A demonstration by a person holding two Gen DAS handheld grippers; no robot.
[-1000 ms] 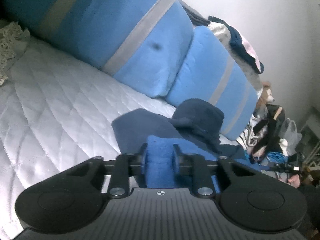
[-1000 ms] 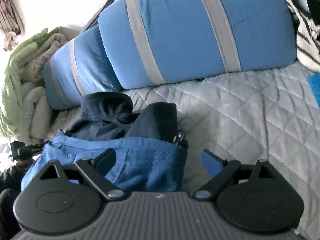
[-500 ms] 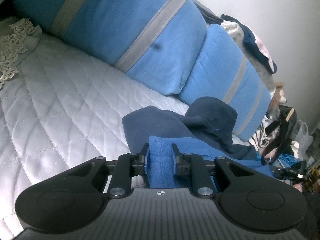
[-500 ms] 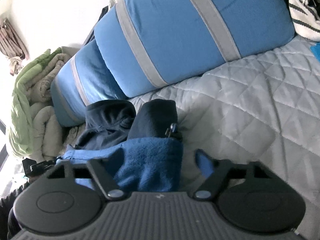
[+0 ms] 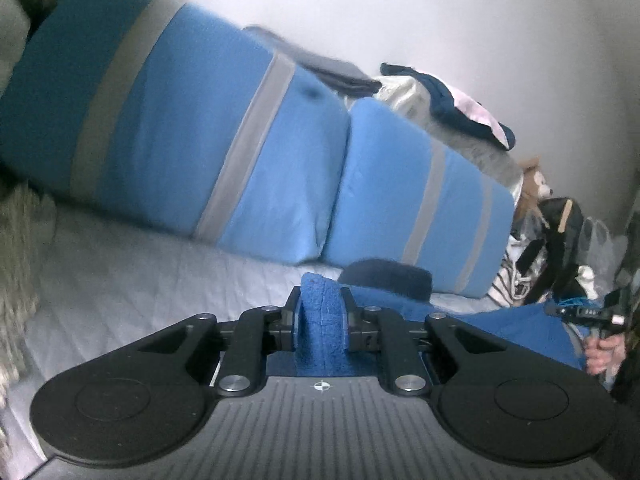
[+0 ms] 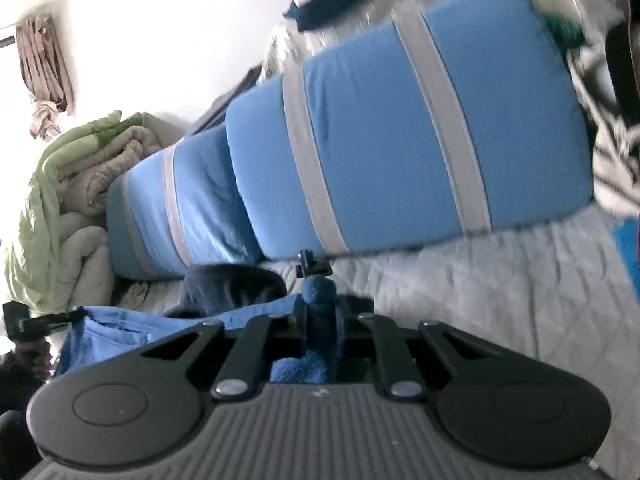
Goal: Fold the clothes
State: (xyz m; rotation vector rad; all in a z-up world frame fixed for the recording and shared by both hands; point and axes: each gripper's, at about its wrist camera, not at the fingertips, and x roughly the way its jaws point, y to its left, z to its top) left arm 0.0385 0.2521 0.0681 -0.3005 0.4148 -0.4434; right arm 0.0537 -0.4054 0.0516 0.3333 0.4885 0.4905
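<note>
Fuzzy blue garment [image 5: 320, 320], bunched upright.

Each black claw [image 5: 321, 322] [image 6: 320, 322] has ribbed grey housing, round discs and silver screws.

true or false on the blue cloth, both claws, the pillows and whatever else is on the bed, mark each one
1. The left claw is shut on the blue cloth. True.
2. The right claw stands wide open with nothing between its pads. False: its jaws have just closed, and it pinches the blue cloth.
3. Two blue pillows with grey stripes lie on the quilted bed cover. True.
4. The pillows are plain red. False: they are blue with grey bands.
5. A dark navy garment lies on the bed behind the blue cloth. True.
</note>
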